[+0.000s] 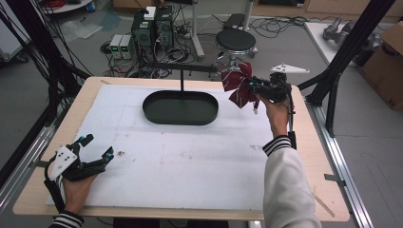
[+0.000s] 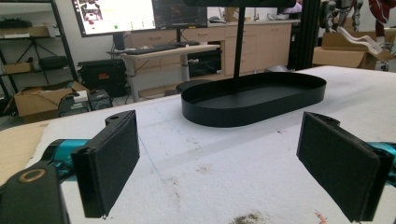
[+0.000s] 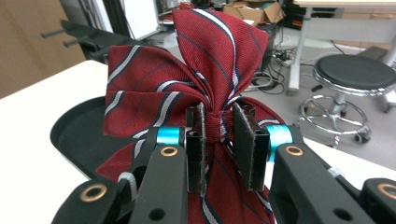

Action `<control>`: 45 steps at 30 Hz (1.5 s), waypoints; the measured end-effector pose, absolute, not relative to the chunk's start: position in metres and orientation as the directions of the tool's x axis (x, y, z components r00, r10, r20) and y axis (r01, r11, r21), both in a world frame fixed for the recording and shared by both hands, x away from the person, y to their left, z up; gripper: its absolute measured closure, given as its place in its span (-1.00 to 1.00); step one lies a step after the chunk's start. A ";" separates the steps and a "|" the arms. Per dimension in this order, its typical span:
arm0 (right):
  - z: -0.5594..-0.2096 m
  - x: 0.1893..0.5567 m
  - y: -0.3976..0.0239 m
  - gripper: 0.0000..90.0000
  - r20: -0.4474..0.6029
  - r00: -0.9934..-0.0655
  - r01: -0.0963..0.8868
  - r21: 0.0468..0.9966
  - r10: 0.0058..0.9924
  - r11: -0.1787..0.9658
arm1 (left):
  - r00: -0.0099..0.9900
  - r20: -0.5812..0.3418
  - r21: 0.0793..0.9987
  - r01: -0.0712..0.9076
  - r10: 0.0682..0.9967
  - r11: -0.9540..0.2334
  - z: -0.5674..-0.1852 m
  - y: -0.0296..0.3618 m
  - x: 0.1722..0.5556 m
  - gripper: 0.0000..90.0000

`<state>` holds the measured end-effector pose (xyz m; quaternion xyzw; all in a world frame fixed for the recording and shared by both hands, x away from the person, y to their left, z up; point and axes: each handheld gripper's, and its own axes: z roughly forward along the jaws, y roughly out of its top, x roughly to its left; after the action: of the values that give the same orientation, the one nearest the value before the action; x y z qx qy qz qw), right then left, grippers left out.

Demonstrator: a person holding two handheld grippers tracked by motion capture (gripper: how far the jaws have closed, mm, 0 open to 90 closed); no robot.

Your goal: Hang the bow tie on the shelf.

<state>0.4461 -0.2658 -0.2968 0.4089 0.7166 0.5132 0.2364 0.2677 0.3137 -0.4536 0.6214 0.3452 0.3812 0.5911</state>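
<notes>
A dark red bow tie with white and navy stripes hangs in the air at the table's far right, above the white mat. My right gripper is shut on its central knot, the two black pads pressing it from both sides, the bow's wings fanning out above the jaws. A black oval tray with an upright black post sits at the far middle; it lies left of the bow tie. My left gripper rests open on the mat at the near left, nothing between its pads.
The white mat covers most of the wooden table. Behind the table stand a black stool, computer boxes and tangled cables on the floor. Black frame posts rise at the right. A cardboard box sits far right.
</notes>
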 end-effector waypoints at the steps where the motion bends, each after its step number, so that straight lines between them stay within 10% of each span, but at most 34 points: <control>1: -0.295 0.447 -0.262 0.68 0.081 -0.558 0.338 0.931 0.826 0.137 | 0.471 0.065 0.998 -0.021 0.880 -0.063 -0.454 0.314 0.268 -0.70; 45: -0.290 0.478 -0.129 0.67 0.104 -0.707 0.314 0.933 0.700 0.178 | 0.482 0.058 0.998 -0.016 0.874 -0.057 -0.453 0.314 0.269 -0.70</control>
<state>0.4783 -0.1293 -0.2897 0.3393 0.7468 0.5438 0.1774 0.2688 0.3142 -0.4535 0.6232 0.3444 0.3746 0.5938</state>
